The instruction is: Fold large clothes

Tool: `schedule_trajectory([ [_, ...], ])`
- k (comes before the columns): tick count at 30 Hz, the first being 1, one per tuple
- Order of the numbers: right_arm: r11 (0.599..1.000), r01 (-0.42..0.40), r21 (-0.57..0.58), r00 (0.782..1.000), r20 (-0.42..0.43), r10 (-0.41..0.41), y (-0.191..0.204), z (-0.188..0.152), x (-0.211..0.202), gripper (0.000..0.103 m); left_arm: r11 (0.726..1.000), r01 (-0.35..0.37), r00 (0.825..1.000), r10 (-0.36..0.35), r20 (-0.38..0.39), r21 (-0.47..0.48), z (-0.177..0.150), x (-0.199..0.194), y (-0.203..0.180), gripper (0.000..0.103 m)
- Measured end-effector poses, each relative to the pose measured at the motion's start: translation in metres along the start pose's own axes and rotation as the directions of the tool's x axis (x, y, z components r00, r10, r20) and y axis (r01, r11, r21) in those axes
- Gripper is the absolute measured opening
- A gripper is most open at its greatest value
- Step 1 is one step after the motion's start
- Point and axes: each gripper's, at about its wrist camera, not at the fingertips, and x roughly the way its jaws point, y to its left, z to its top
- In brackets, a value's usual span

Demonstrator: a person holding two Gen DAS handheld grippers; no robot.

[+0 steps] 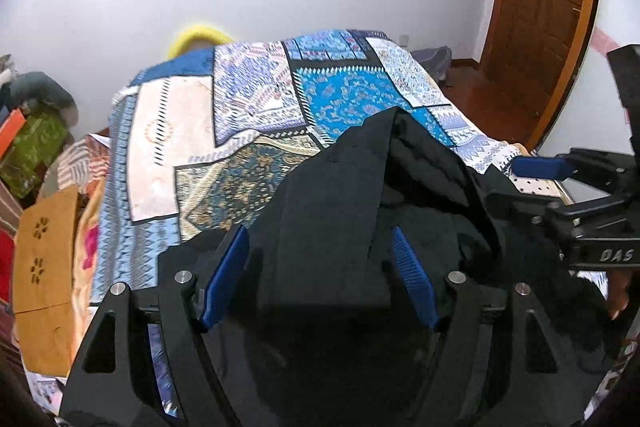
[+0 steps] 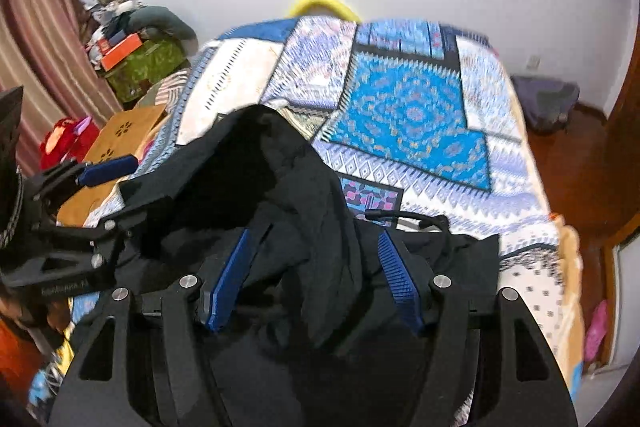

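Black garment lies bunched on patterned bedspread, draped between both grippers' spread-apart fingers.

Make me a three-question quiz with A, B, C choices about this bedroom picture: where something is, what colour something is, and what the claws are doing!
1. Where is the crumpled black garment?
A. on the floor
B. on the blue patchwork bedspread
C. hanging on the door

2. What colour are the claw pads?
A. blue
B. red
C. green

3. How is the left claw?
A. wide open, with cloth between its fingers
B. shut tight on nothing
C. holding a box

Answers: 1 B, the garment lies heaped on the bed. 2 A, both ribbed pads show blue. 3 A, its fingers stand apart; the right claw looks the same.
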Motion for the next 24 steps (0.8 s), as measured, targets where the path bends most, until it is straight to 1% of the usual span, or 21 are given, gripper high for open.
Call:
schedule_trajectory([
  [1, 1.0, -0.012, 0.025, 1.0, -0.023, 0.013, -0.004, 0.002, 0.013, 0.062, 1.0, -0.001, 1.0, 0.001, -0.012, -0.003, 0.003, 0.009, 0.0, 0.072],
  [4, 0.995, -0.026, 0.1, 0.998, -0.06, 0.033, -0.019, 0.004, 0.033, 0.062, 1.0, -0.014, 1.0, 0.013, -0.026, -0.021, 0.002, 0.028, 0.003, 0.072],
  [5, 0.991, -0.034, 0.127, 0.997, -0.071, 0.043, -0.024, 0.005, 0.037, 0.061, 0.999, -0.021, 1.0, 0.02, -0.019, -0.03, 0.001, 0.031, 0.006, 0.072],
  [6, 0.983, -0.057, 0.173, 0.994, -0.08, 0.071, -0.031, 0.007, 0.045, 0.058, 0.999, -0.017, 1.0, 0.016, -0.005, -0.038, 0.002, 0.032, 0.007, 0.072],
  [7, 0.977, -0.078, 0.198, 0.992, -0.085, 0.096, -0.035, 0.007, 0.048, 0.049, 0.999, -0.005, 1.0, 0.006, 0.003, -0.045, 0.002, 0.033, 0.009, 0.072],
  [8, 0.971, -0.099, 0.218, 0.988, -0.092, 0.121, -0.038, 0.007, 0.052, 0.043, 0.999, 0.007, 1.0, -0.006, 0.006, -0.054, 0.003, 0.034, 0.01, 0.072],
  [9, 0.966, -0.12, 0.231, 0.984, -0.105, 0.147, -0.04, 0.008, 0.058, 0.03, 0.998, 0.02, 1.0, -0.019, 0.007, -0.066, 0.003, 0.036, 0.011, 0.072],
  [10, 0.964, -0.126, 0.233, 0.98, -0.119, 0.156, -0.04, 0.008, 0.061, 0.024, 0.997, 0.033, 0.999, -0.032, 0.005, -0.071, 0.004, 0.038, 0.012, 0.067],
  [11, 0.966, -0.123, 0.229, 0.981, -0.122, 0.154, -0.037, 0.008, 0.061, 0.023, 0.996, 0.047, 0.999, -0.047, -0.002, -0.075, 0.004, 0.04, 0.012, 0.054],
  [12, 0.971, -0.113, 0.211, 0.983, -0.118, 0.14, -0.033, 0.007, 0.06, 0.02, 0.995, 0.065, 0.998, -0.067, -0.014, -0.074, 0.005, 0.041, 0.012, 0.048],
  [13, 0.978, -0.096, 0.188, 0.987, -0.111, 0.118, -0.029, 0.007, 0.057, 0.016, 0.995, 0.065, 0.998, -0.066, -0.019, -0.074, 0.005, 0.041, 0.012, 0.04],
  [14, 0.981, -0.088, 0.174, 0.989, -0.104, 0.107, -0.026, 0.006, 0.054, 0.016, 0.996, 0.06, 0.998, -0.061, -0.014, -0.069, 0.004, 0.039, 0.012, 0.03],
  [15, 0.983, -0.088, 0.161, 0.99, -0.09, 0.104, -0.023, 0.004, 0.047, 0.015, 0.995, 0.076, 0.997, -0.077, -0.013, -0.059, 0.003, 0.035, 0.012, 0.024],
  [17, 0.984, -0.096, 0.152, 0.992, -0.063, 0.106, -0.018, 0.002, 0.032, 0.013, 0.992, 0.106, 0.994, -0.107, -0.011, -0.07, -0.001, 0.024, 0.013, 0.022],
  [21, 0.99, -0.098, 0.099, 0.994, -0.027, 0.102, -0.003, -0.006, -0.003, 0.012, 0.985, 0.155, 0.988, -0.156, 0.004, -0.077, -0.016, -0.008, 0.013, 0.021],
  [24, 0.994, -0.088, 0.064, 0.996, -0.019, 0.09, 0.008, -0.015, -0.026, 0.012, 0.985, 0.163, 0.986, -0.164, -0.011, -0.061, -0.033, -0.029, 0.009, 0.021],
])
